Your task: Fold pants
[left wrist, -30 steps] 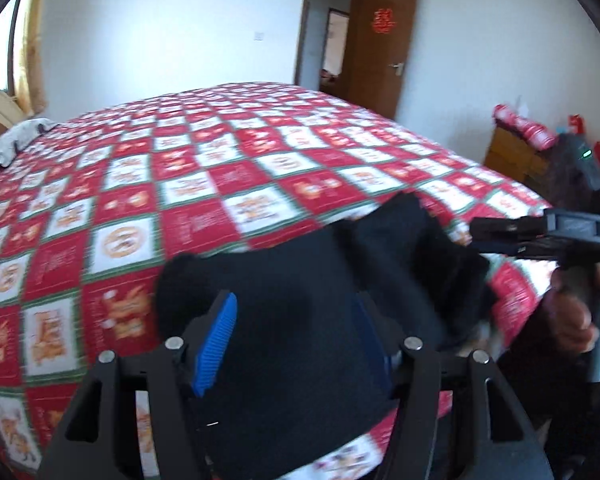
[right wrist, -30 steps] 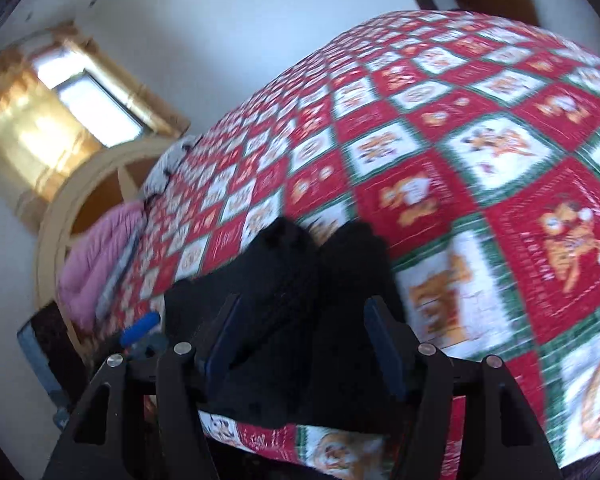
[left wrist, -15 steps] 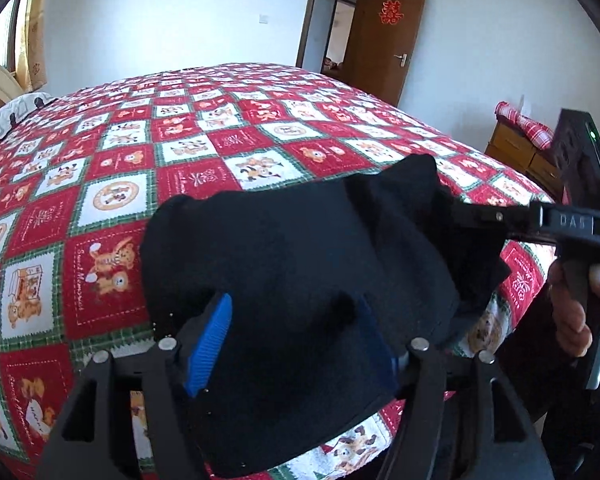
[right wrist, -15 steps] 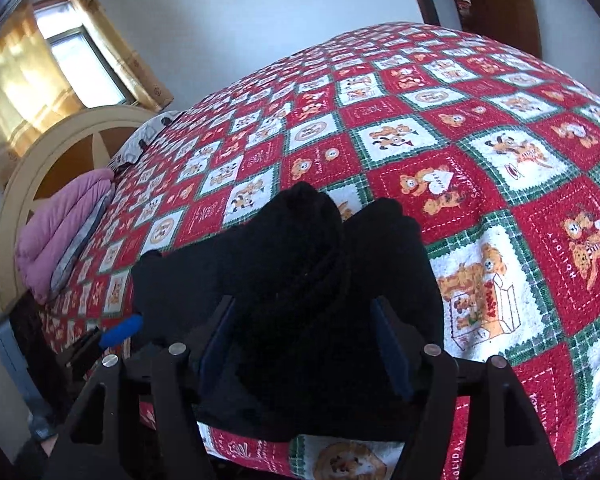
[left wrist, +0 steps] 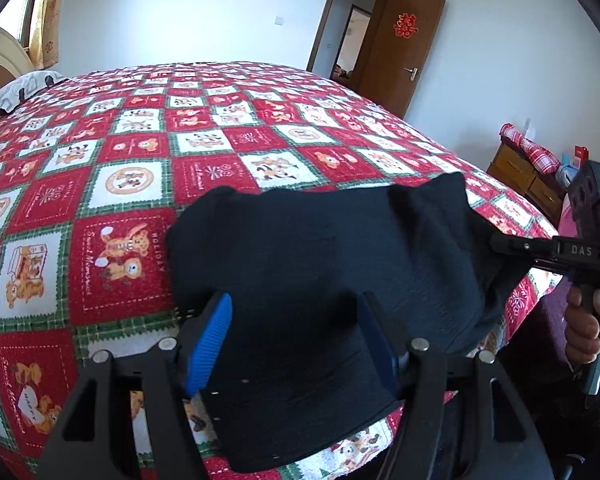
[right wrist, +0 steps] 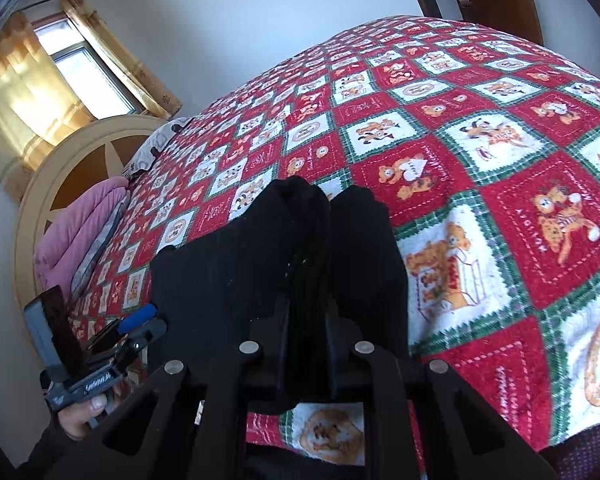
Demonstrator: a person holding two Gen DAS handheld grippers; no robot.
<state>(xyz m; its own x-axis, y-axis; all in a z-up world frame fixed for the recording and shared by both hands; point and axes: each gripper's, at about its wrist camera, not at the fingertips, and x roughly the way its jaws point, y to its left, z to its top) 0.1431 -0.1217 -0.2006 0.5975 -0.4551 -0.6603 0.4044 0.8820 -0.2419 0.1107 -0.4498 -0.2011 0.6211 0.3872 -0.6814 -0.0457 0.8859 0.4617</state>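
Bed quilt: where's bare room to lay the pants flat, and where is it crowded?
Free: the quilt from the black pants back to the pillow at the headboard, and its door-side stretch. Crowded: the near edge, where the right gripper, just closed, pinches the pants and the open left gripper straddles them.

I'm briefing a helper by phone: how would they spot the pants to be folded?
Find the big bed with the red-and-white teddy-bear quilt. At its near edge lies a bunched heap of plain black pants, the only dark, unpatterned thing on the quilt.

Black pants (left wrist: 320,264) between spread jaws
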